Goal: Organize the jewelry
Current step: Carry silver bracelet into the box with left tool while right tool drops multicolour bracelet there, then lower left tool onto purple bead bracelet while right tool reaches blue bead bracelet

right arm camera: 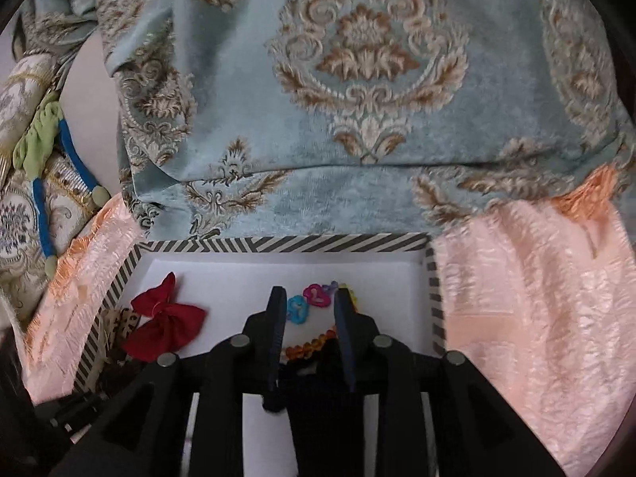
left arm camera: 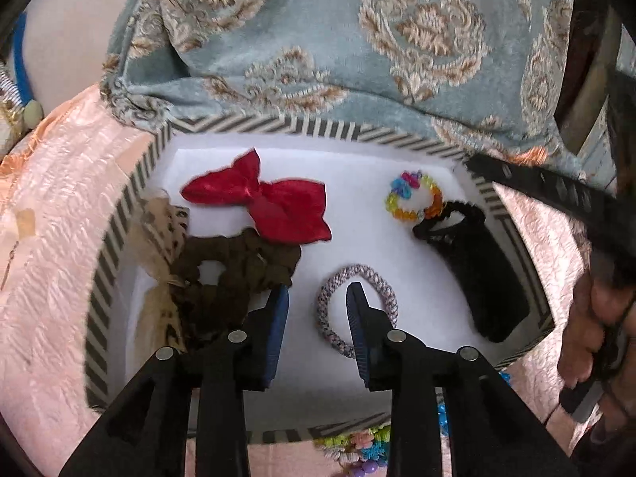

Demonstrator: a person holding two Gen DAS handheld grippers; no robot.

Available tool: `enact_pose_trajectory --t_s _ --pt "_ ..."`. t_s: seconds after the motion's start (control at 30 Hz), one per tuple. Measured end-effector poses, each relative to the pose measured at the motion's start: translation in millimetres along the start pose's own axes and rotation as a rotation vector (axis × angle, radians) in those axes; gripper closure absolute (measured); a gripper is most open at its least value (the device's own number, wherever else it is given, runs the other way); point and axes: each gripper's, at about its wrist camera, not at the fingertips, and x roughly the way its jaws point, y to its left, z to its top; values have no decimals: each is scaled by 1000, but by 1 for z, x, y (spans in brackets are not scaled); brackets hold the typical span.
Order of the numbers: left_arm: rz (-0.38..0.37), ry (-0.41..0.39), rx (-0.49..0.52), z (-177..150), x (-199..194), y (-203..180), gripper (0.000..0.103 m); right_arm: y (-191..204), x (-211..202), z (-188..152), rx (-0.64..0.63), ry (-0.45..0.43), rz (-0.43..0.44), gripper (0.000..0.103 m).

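Note:
A striped-rim white box (left arm camera: 262, 125) holds a red bow (left arm camera: 270, 198), a brown scrunchie (left arm camera: 238, 262), a leopard-print tie (left arm camera: 159, 218), a colourful bead bracelet (left arm camera: 413, 196), a black knitted pouch (left arm camera: 481, 274) and a braided grey hair tie (left arm camera: 357, 310). My left gripper (left arm camera: 318, 294) is open above the box, its right finger over the hair tie's ring. My right gripper (right arm camera: 310, 298) is open above the box (right arm camera: 278, 244), over the bead bracelet (right arm camera: 314, 298) and the black pouch (right arm camera: 322, 389). The red bow (right arm camera: 167, 324) lies to its left.
The box sits on a pink quilted cloth (left arm camera: 51, 238), against a blue-and-gold patterned cushion (left arm camera: 318, 39). More bright hair ties (left arm camera: 357, 445) lie on the cloth at the box's near edge. A blue band (right arm camera: 71, 151) and green scrunchie (right arm camera: 37, 139) lie far left.

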Motion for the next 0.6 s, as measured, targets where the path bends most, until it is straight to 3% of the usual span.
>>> enact_pose_trajectory --t_s 0.23,0.37,0.5,0.6 --pt "18 -86 20 -13 -42 11 89 3 -77 -51 -18 -99 17 78" --pt "9 -114 -15 -42 -64 30 89 -5 -116 -95 4 -136 46 78" --pt "-31 -43 -87 -73 -66 42 89 -16 -129 -132 26 -73 17 78" --pt "-32 -23 -55 -85 -67 30 89 -21 -125 -148 55 -14 6 78"
